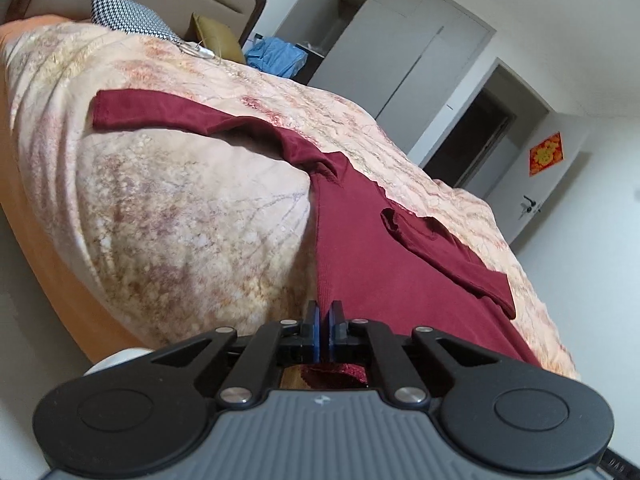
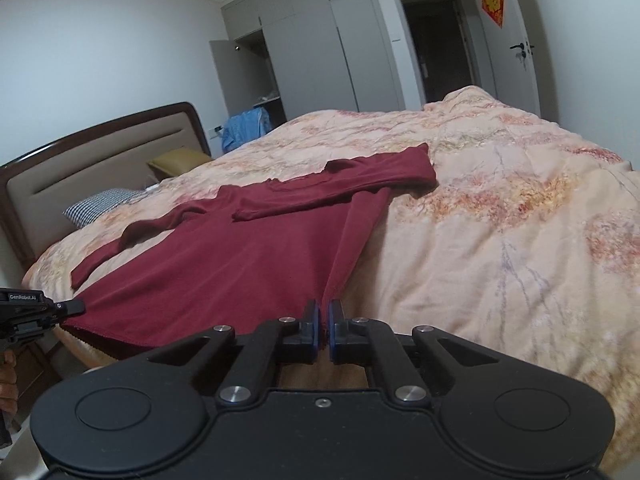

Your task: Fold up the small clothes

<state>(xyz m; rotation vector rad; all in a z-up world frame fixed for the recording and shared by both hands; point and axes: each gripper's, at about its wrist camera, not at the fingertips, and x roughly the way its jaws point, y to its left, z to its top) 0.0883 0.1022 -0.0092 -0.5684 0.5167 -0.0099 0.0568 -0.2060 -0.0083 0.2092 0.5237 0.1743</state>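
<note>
A dark red long-sleeved top [image 2: 240, 256] lies spread on the bed, hem toward me. One sleeve is folded across its chest and the other stretches out toward the headboard. My right gripper [image 2: 324, 322] is shut on the top's right hem corner. My left gripper [image 1: 324, 326] is shut on the top [image 1: 384, 264] at the left hem corner, and shows at the left edge of the right wrist view [image 2: 60, 308].
The bed has a peach floral quilt [image 2: 500, 216], a padded headboard [image 2: 80, 172] and pillows [image 2: 100, 206]. Blue clothes [image 2: 244, 128] hang by an open grey wardrobe [image 2: 312, 52]. A dark doorway [image 2: 436, 44] is at the far wall.
</note>
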